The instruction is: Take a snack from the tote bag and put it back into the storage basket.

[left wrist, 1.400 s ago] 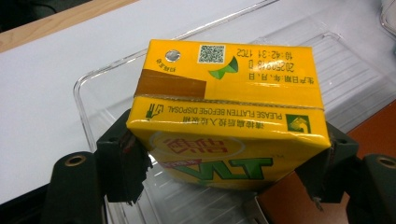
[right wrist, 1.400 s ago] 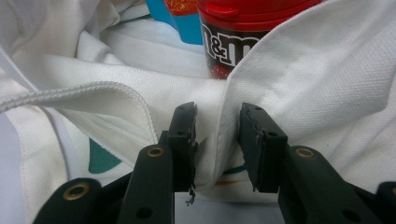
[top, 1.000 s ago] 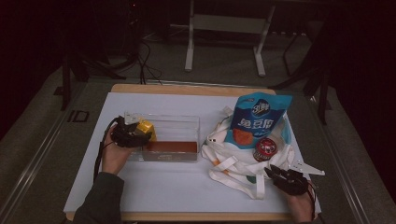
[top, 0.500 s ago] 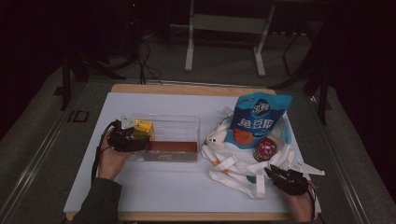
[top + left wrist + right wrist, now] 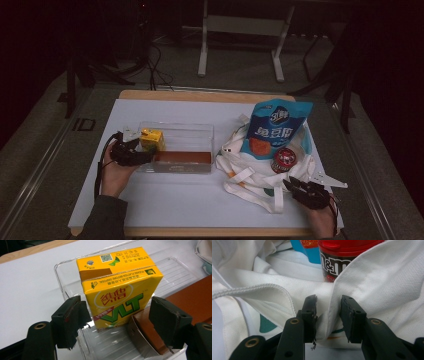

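A yellow drink carton [image 5: 151, 139] [image 5: 120, 290] stands upright at the left end of a clear plastic tray [image 5: 190, 131] [image 5: 62, 272]. My left gripper [image 5: 131, 152] [image 5: 117, 315] is open, one jaw on either side of the carton's lower part; a gap shows at the right jaw. A brown box [image 5: 182, 157] [image 5: 195, 297] lies in the tray beside the carton. My right gripper [image 5: 292, 185] [image 5: 328, 302] is shut on a fold of the white cloth bag [image 5: 250, 170] [image 5: 387, 285], at its near right edge. A red-lidded M&M's can [image 5: 285, 159] [image 5: 337, 260] sits in the bag.
A blue snack pouch [image 5: 277, 127] stands upright in the bag behind the can. The bag's straps [image 5: 245, 177] trail toward the table's front. The white table top [image 5: 175, 205] has bare room in front of the tray. A dark floor and a metal stand lie beyond.
My left gripper has drawn back toward the person and let go of the yellow carton, which now stands in the tray. The right gripper has stayed put.
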Action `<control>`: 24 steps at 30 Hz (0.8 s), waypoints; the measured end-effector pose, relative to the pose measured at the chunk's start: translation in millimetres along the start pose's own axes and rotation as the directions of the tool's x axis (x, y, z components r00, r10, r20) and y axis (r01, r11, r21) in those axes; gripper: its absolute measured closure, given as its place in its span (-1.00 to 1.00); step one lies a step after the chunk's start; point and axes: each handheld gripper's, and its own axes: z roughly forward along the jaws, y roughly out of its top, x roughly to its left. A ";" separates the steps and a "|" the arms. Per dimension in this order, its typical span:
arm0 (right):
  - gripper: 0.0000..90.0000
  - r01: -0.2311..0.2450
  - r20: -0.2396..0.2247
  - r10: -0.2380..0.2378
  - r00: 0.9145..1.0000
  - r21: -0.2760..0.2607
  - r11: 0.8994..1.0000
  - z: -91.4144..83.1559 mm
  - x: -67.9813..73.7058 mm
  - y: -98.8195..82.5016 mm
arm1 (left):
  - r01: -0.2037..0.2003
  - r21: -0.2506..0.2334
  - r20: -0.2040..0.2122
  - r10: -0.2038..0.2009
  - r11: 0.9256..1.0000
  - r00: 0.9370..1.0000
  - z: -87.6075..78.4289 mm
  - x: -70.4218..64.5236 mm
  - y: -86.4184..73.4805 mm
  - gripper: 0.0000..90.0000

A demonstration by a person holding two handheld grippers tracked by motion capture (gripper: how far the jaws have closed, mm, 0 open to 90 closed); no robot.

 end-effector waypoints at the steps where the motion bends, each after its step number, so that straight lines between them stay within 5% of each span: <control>1: 0.46 -0.001 0.000 0.001 1.000 -0.001 1.000 0.0 0.0 0.0 | -0.002 -0.003 0.000 0.002 1.000 1.000 -1.1 -0.3 -0.2 -0.40; 24: 0.45 0.001 0.001 -0.001 1.000 0.000 1.000 0.1 0.1 0.0 | -0.011 -0.053 0.034 0.012 0.999 0.999 -20.9 -5.8 -6.8 -0.23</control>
